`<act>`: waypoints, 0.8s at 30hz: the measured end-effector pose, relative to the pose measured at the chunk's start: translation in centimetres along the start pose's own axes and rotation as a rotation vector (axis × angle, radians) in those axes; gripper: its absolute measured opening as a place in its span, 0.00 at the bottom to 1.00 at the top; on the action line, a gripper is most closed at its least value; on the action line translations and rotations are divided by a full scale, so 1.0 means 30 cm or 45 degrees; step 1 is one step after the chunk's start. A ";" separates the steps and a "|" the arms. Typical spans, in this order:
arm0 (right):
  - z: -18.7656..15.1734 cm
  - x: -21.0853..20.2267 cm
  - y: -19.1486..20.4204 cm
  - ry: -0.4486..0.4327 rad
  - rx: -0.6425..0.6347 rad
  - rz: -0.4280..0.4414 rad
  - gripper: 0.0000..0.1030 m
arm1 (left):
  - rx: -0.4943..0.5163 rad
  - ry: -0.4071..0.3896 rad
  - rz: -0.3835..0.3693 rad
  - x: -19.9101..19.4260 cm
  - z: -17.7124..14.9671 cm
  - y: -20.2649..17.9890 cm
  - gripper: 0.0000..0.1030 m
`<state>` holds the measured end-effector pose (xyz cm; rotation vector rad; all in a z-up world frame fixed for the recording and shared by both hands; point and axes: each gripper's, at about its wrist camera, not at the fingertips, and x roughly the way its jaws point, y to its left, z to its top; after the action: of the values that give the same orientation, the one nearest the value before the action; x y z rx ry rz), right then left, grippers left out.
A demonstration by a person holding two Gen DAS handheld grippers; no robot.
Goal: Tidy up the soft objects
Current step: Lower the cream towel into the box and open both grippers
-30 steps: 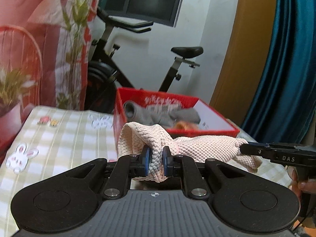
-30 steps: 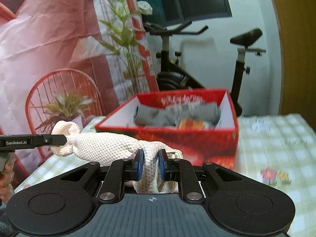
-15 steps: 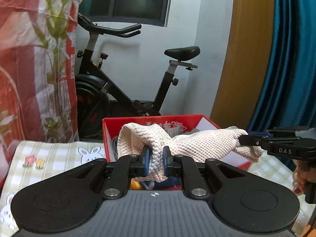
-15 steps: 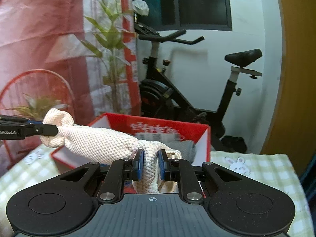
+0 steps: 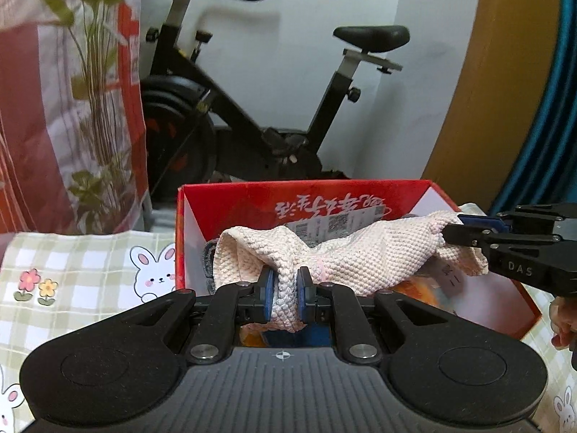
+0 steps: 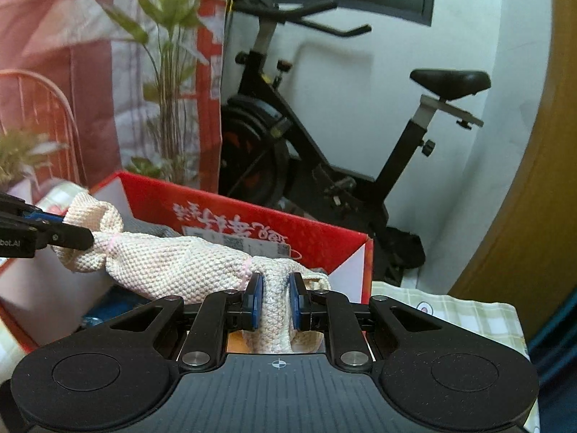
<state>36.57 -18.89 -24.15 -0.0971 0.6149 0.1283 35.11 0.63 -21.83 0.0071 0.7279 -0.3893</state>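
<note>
1. Over the near left part of the red box [image 5: 360,195], my left gripper [image 5: 285,296] is clamped on one end of the cream knitted cloth [image 5: 360,252], the knit bunched tight between the blue pads.
2. Between my two tools the cloth hangs in a shallow sag above the open box, clear of the checked tablecloth [image 5: 90,270] that the box stands on.
3. Inside the box, under the cloth, I can make out something grey at the left wall and something orange lower down; I cannot tell what they are.
4. At the right end, my right gripper [image 6: 276,301] is closed on the other end of the cloth, a fold squeezed between its pads.
5. I judge the step in hand to be carrying the cloth to the box, nearly done.
6. The next move calls for lowering both ends together until the cloth rests on the contents, then opening both tools and lifting straight out so no loop of knit snags.
</note>
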 end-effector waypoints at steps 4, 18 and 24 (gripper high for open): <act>0.014 0.060 -0.008 0.052 0.004 -0.006 0.14 | 0.000 0.031 -0.025 0.036 0.009 0.015 0.16; 0.024 0.143 0.010 0.213 -0.050 0.037 0.18 | 0.049 -0.020 -0.045 0.010 0.012 -0.015 0.64; 0.017 0.081 -0.015 0.141 0.069 0.044 0.29 | 0.082 -0.052 -0.018 -0.042 0.009 -0.039 0.78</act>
<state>38.90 -19.06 -25.11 -0.0415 0.7300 0.1405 34.03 -0.05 -20.68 0.0550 0.6752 -0.4250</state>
